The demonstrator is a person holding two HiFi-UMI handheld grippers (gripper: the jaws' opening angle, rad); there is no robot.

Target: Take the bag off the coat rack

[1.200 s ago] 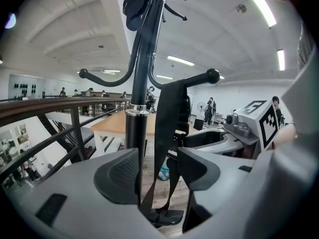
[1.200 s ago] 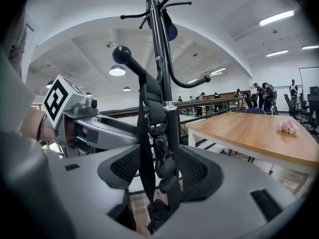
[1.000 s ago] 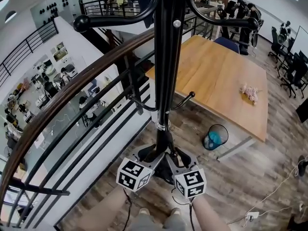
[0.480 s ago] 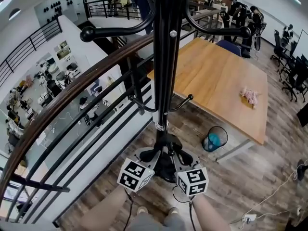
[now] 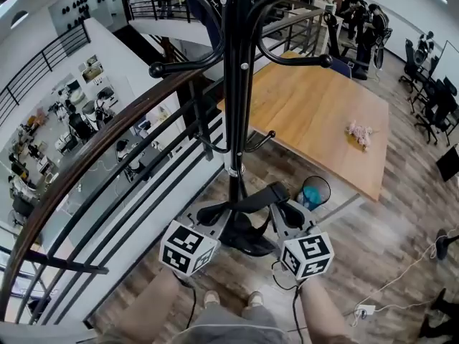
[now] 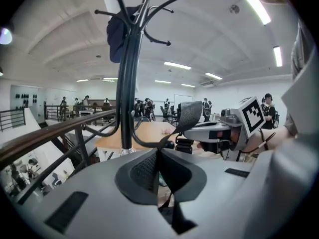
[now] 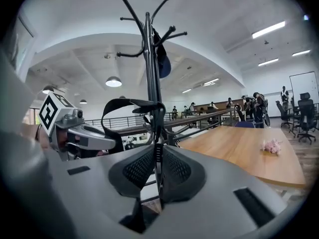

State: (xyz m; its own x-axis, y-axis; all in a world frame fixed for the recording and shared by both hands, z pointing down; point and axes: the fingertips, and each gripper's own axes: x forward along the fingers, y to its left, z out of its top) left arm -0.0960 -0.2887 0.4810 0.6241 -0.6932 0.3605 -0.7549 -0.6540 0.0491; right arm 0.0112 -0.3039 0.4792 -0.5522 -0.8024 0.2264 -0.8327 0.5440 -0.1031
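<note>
A tall black coat rack (image 5: 233, 84) stands right in front of me by the railing. A dark blue bag (image 6: 117, 34) hangs from a top hook and also shows in the right gripper view (image 7: 163, 59). A black webbing strap (image 5: 247, 198) runs low in front of the pole between both grippers. My left gripper (image 5: 214, 215) is shut on one end of the strap (image 6: 191, 114). My right gripper (image 5: 284, 212) is shut on the other part, and the strap (image 7: 124, 102) loops up from its jaws (image 7: 157, 146). How the strap joins the bag is hidden.
A curved wooden handrail with black bars (image 5: 107, 142) runs on the left, with a drop to a lower floor behind it. A wooden table (image 5: 323, 113) carries a pink object (image 5: 360, 132). Near the rack's base (image 5: 244, 239) stand a mesh bin (image 5: 314, 190) and a power strip (image 5: 364, 310).
Both grippers have shut on the strap and moved slightly apart, so a stretch of strap now spans between them. The head view has shifted; the rack's hooks appear higher.
</note>
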